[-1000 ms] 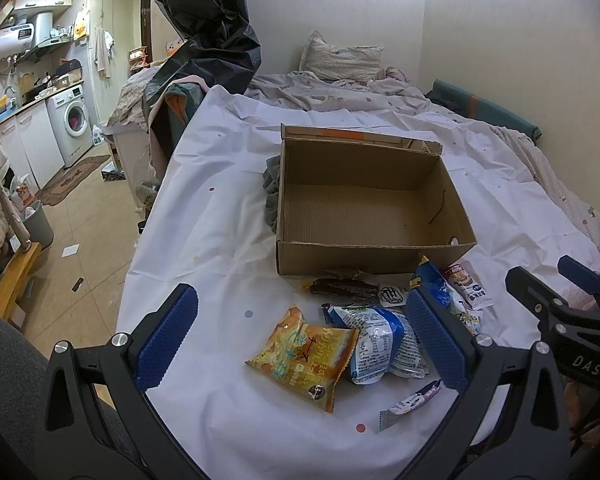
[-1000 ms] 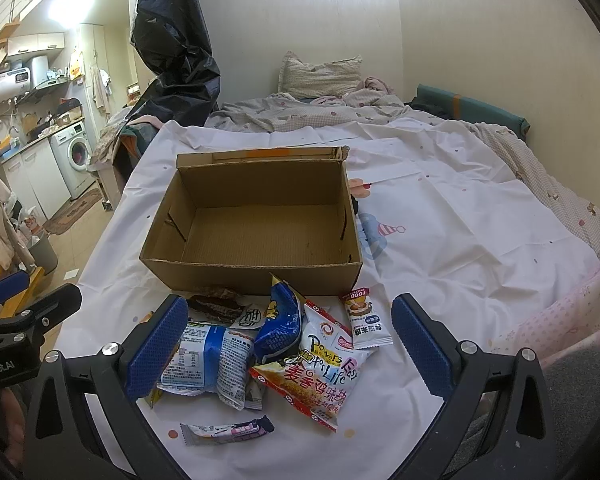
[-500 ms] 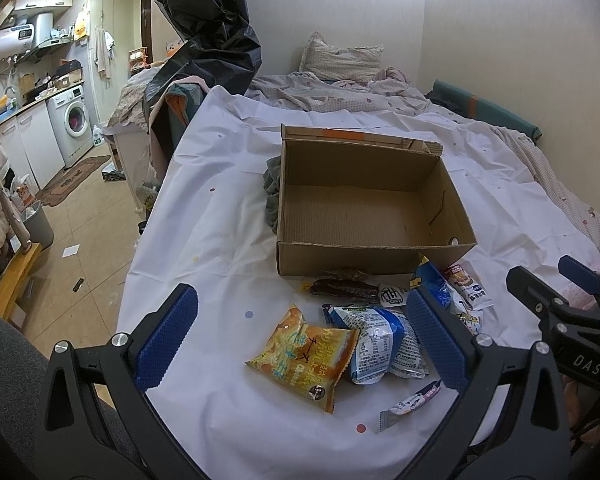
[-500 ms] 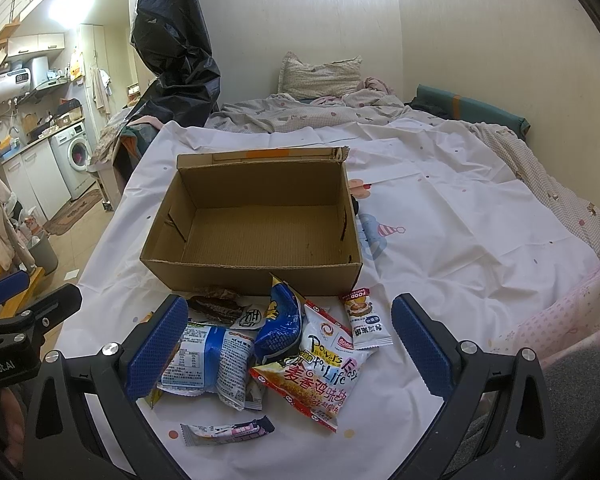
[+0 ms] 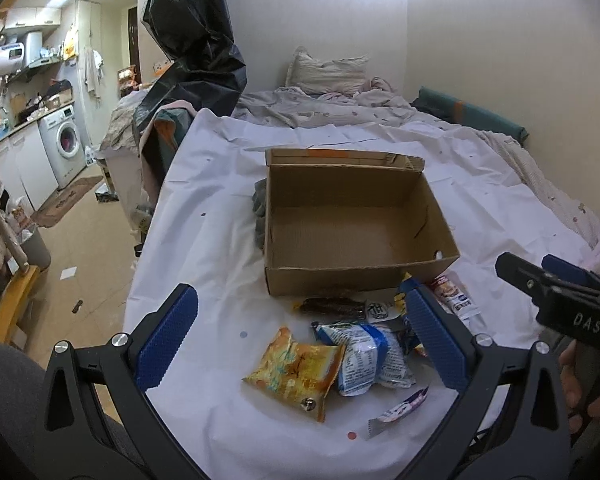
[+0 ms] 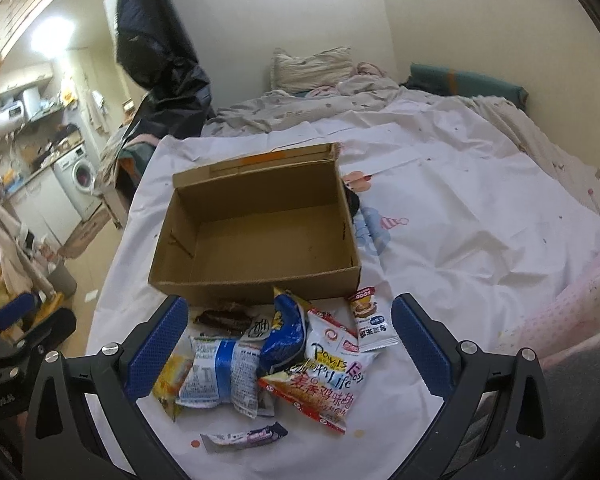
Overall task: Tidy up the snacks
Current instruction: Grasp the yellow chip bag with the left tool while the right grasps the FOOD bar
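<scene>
An empty cardboard box [image 5: 352, 232] [image 6: 260, 236] stands open on the white sheet. In front of it lies a heap of snack packets: an orange bag [image 5: 296, 368], a blue-and-white packet [image 5: 364, 356] [image 6: 220, 376], a dark bar [image 5: 332, 307] [image 6: 224, 318], a blue bag [image 6: 286, 330], a white-and-red bag [image 6: 332, 376], a small sachet [image 6: 370, 320] and a thin stick packet [image 6: 244, 437]. My left gripper [image 5: 300, 338] is open above the orange bag. My right gripper [image 6: 286, 354] is open over the heap, holding nothing.
The bed's left edge [image 5: 148, 248] drops to a tiled floor with a washing machine [image 5: 62, 148]. A black bag [image 5: 192, 44] hangs at the back left. Pillow and crumpled bedding [image 6: 312, 76] lie beyond the box. A dark cloth [image 5: 259, 208] sits by the box's left side.
The right gripper has tilted and shifted slightly closer over the snack heap. The left gripper and the snacks have hardly moved.
</scene>
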Demonstrator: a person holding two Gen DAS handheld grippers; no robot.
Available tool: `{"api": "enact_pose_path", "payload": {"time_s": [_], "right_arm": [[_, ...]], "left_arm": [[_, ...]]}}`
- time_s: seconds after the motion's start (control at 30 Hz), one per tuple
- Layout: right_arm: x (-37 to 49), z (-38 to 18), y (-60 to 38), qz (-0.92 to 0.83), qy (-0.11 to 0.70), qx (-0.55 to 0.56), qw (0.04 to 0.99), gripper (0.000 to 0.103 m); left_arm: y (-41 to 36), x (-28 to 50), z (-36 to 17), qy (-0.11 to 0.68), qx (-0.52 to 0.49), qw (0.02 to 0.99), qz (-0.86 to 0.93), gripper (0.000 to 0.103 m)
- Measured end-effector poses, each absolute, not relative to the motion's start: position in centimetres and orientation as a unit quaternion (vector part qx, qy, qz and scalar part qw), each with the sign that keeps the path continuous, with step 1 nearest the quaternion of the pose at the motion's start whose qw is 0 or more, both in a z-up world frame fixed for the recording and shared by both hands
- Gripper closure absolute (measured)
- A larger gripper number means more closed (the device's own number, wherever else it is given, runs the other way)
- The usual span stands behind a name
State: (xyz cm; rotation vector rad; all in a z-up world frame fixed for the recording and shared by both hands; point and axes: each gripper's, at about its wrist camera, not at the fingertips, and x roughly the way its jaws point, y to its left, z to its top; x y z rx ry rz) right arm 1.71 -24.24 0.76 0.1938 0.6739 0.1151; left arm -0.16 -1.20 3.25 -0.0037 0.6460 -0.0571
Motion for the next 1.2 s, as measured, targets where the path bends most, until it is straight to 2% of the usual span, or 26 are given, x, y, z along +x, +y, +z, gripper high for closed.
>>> {"api": "enact_pose_path", "payload": {"time_s": [0.3,0.57,0.73,0.93,1.03,1.2], "right_arm": [[4.3,1.3,-26.6,0.048,0.361,0.117,0.924,0.000],[9.7,-2.3,-29.5,0.041,0.483,0.145,0.863,0.000],[11.8,-5.5,-33.1,0.007,0.538,0.198,0.819,0.000],[12.4,-9.2,-36.0,-0.024,0.582,0.250,0.774,0.015],[12.9,-10.6,-35.5,-0.014,0.604,0.275,0.748,0.027],[14.6,-11.1,-32.7,-0.005,0.626,0.177,0.760,0.030]], "left_arm": [[-0.7,4.1,2.4,0.381,-0.013,0.924,-0.033,0.000],[-1.8,8.7,0.1,0.458,0.018,0.888,-0.046,0.000],[-0.6,10.6,-2.0,0.491,-0.018,0.871,-0.026,0.000],[0.0,10.9,-5.0,0.534,-0.048,0.844,-0.025,0.000],[-0.2,11.0,-5.3,0.537,-0.043,0.842,-0.023,0.000],[0.2,11.3,-6.1,0.558,-0.053,0.828,-0.023,0.000]]}}
